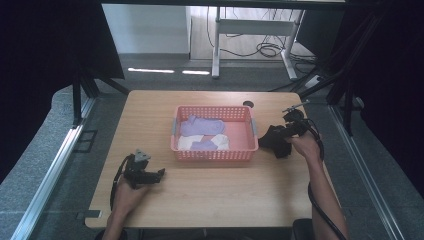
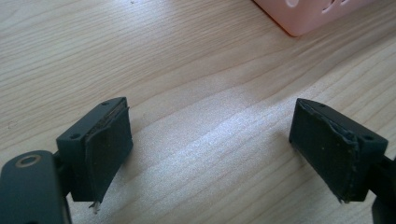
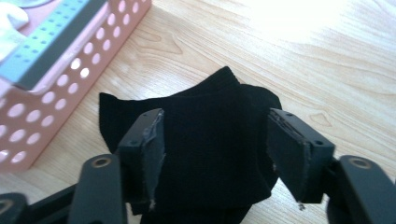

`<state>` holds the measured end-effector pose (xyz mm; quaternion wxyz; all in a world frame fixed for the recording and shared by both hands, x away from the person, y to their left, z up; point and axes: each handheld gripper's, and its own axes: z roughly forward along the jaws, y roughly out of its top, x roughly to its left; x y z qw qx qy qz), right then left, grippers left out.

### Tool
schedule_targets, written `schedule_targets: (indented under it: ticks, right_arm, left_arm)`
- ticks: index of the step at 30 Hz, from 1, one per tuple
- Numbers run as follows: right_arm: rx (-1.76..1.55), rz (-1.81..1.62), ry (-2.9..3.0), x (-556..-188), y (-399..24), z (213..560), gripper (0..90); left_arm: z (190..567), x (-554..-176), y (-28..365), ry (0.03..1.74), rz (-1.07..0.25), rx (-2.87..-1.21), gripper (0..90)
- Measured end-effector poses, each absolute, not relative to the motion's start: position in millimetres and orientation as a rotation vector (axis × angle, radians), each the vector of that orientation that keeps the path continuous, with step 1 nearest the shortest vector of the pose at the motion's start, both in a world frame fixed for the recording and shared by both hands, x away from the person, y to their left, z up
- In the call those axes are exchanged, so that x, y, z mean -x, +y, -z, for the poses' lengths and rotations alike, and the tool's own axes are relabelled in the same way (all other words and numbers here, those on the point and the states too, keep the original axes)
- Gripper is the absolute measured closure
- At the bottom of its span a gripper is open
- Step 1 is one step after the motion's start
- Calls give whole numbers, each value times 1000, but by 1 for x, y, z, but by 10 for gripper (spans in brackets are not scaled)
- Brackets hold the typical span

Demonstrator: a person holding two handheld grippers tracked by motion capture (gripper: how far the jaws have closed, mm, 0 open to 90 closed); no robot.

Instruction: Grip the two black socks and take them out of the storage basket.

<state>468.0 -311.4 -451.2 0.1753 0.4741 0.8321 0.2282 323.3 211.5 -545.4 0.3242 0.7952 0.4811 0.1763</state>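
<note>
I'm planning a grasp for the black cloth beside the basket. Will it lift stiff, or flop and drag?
The black cloth lies flat with soft, folded edges, so it probably flops and drapes from wherever it is pinched. It looks thin, likely light. The right gripper stands open around it; a push would more likely bunch it on the wooden table than slide it whole.

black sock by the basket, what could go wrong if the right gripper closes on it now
The right gripper is open with its jaws either side of the black sock, which lies bunched in folds, so it may pinch just one layer and the rest could trail or slip out. The sock also sits close beside the pink basket, so on the lift it could snag on the perforated wall or nudge the basket.
</note>
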Motion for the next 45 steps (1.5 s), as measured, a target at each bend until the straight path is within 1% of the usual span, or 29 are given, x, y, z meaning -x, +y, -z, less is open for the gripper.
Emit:
schedule_targets:
  ticks: [21,30,39,45]
  right_arm:
    - [-1271,-704,2420,-439,-299,424,188]
    - [-1194,-692,2451,-420,-290,422,148]
    - [-1124,-715,2474,-399,-278,417,139]
    - [-1084,-739,2507,-387,-267,421,136]
  left_arm:
    - [545,-323,212,1262,-464,-2087,129]
    - [545,-323,211,1262,-464,-2087,130]
    - [545,-323,212,1262,-464,-2088,130]
    - [545,-323,212,1262,-464,-2088,130]
